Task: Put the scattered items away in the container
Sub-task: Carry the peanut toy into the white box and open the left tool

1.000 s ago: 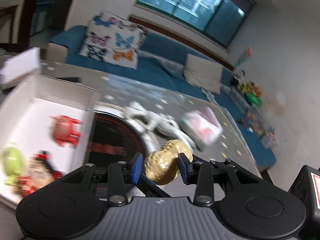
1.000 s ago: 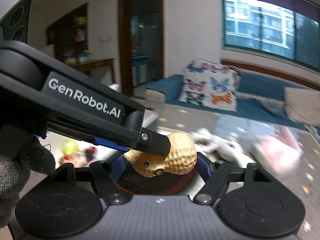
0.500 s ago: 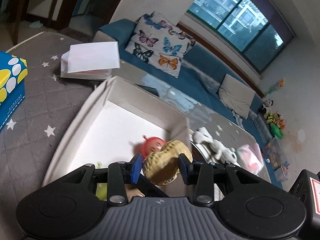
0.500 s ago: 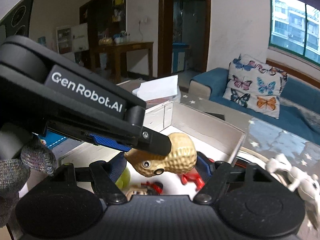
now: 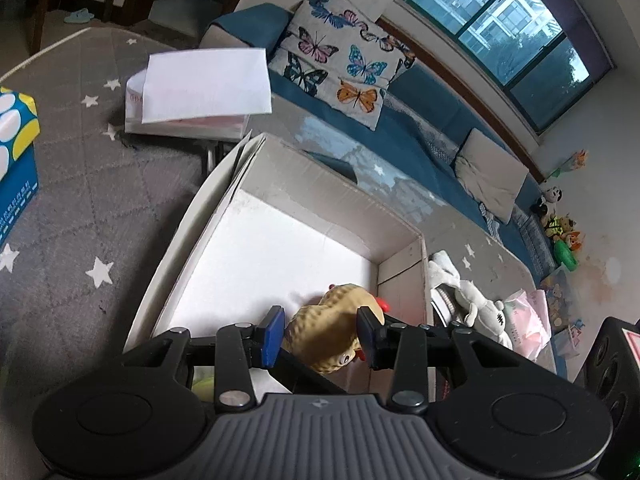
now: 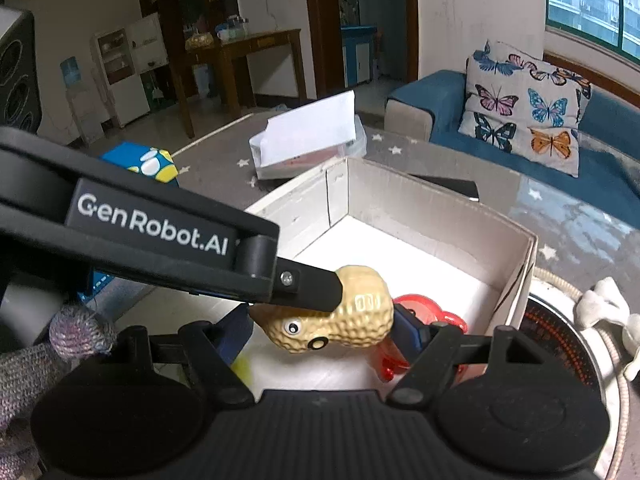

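A tan peanut toy with eyes (image 5: 326,330) sits between the pads of both grippers, above the open white cardboard box (image 5: 328,196). My left gripper (image 5: 320,338) is shut on it. My right gripper (image 6: 324,330) is shut on the same peanut toy (image 6: 344,312), and the left gripper's finger (image 6: 308,286) crosses over it in the right wrist view. A red toy (image 6: 420,320) and a yellow-green toy (image 6: 240,368) lie in the box under the peanut.
A white plush toy (image 5: 468,292) and a pink packet (image 5: 528,316) lie on the table right of the box, by a round dark disc (image 6: 560,340). A clear bin with white paper (image 5: 200,88) and a blue-yellow box (image 5: 16,152) stand on the rug.
Both grippers have carried the peanut toy leftward from over the dark disc to above the inside of the box. The grip on it has not changed.
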Available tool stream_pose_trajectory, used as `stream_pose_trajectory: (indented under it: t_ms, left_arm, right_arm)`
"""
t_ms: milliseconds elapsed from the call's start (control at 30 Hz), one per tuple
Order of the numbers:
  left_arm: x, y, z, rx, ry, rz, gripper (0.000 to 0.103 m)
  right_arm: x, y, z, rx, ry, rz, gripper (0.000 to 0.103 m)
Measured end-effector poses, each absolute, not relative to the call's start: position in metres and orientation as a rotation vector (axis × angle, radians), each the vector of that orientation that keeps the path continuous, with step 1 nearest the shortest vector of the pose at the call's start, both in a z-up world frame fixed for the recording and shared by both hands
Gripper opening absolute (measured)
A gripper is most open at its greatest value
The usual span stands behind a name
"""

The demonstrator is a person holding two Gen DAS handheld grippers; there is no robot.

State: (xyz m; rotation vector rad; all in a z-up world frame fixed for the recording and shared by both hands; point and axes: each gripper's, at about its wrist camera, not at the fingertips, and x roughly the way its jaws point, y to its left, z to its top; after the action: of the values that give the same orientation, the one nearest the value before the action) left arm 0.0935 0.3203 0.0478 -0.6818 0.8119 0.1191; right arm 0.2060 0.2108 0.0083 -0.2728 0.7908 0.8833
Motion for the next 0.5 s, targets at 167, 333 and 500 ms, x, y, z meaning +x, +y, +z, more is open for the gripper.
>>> stream_pose_trajectory:
  t_ms: [167,333,500]
  left_arm:
    - [0.096,0.321,0.038,-0.691,0.839,0.111,0.042]
    - [0.097,0.323,0.030,-0.701,0.861,0.114,0.042]
    - [0.096,0.325,0.028,-0.704,0.862,0.119,0.042]
  right_arm:
    - [0.211,0.211,-0.001,-0.283,0.821,0.880,0.075]
    - [0.212,0.214,-0.010,-0.305,0.837,0.875,0.075]
    - [0.212,0.216,-0.011,-0.315,0.834,0.876,0.076]
